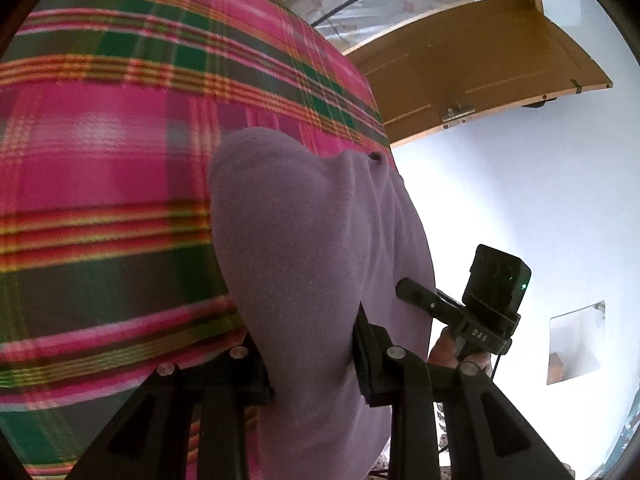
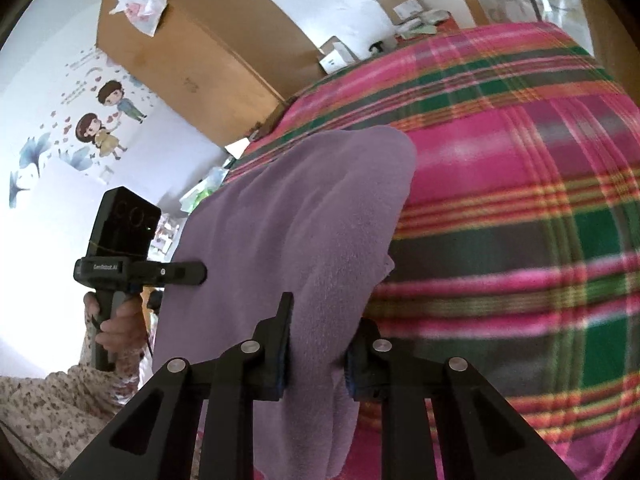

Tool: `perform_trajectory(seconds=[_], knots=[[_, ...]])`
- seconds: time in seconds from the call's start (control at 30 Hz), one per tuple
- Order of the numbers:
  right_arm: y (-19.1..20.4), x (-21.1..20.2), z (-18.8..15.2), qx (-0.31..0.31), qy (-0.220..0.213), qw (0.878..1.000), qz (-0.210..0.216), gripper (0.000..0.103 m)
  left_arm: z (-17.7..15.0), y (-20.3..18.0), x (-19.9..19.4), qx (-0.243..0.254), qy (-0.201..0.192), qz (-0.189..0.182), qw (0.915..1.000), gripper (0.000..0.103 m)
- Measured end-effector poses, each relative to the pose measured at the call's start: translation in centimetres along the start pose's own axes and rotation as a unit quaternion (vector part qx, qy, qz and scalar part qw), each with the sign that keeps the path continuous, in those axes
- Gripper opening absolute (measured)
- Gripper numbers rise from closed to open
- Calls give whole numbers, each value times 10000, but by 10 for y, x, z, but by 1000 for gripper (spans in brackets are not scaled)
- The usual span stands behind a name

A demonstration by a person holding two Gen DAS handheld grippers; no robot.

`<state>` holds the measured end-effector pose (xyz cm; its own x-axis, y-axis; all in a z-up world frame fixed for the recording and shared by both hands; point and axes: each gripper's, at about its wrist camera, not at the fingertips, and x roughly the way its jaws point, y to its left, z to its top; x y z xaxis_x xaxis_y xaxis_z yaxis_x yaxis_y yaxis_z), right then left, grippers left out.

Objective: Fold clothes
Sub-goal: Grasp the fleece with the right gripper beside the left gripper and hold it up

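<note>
Spread beneath everything: a pink, green and orange plaid blanket (image 1: 120,160), filling most of both wrist views. Behind it, a brown wooden door (image 1: 480,60) against a white wall in the left view; a big cardboard box (image 2: 192,60) and cartoon wall stickers (image 2: 100,120) in the right.

Held up above the plaid: a lilac fleece garment (image 1: 304,248), stretched between the two tools and hanging in soft folds, its far end drooping toward the blanket.

Clamped on one edge of that fleece: the left gripper (image 1: 312,364), cloth bunched between its black fingers. Clamped likewise on the opposite edge: the right gripper (image 2: 318,360), fingers pressed into the fabric.

Seen across the cloth in each view: the other tool's handle, wrapped by a hand (image 2: 120,320), with a flower-print sleeve (image 2: 60,400) below.
</note>
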<state>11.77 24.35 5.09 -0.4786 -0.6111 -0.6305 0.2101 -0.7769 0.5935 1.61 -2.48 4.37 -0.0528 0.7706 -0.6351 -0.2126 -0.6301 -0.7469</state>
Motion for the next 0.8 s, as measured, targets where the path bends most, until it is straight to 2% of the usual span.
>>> perform_trajectory(seconds=[0.33, 0.8], knots=[[28, 34, 36, -194, 12, 9997, 168, 21, 32, 18, -41, -91, -419, 196, 9989, 31], [53, 79, 89, -366, -70, 9991, 202, 21, 83, 50, -70, -285, -734, 298, 9965, 31]])
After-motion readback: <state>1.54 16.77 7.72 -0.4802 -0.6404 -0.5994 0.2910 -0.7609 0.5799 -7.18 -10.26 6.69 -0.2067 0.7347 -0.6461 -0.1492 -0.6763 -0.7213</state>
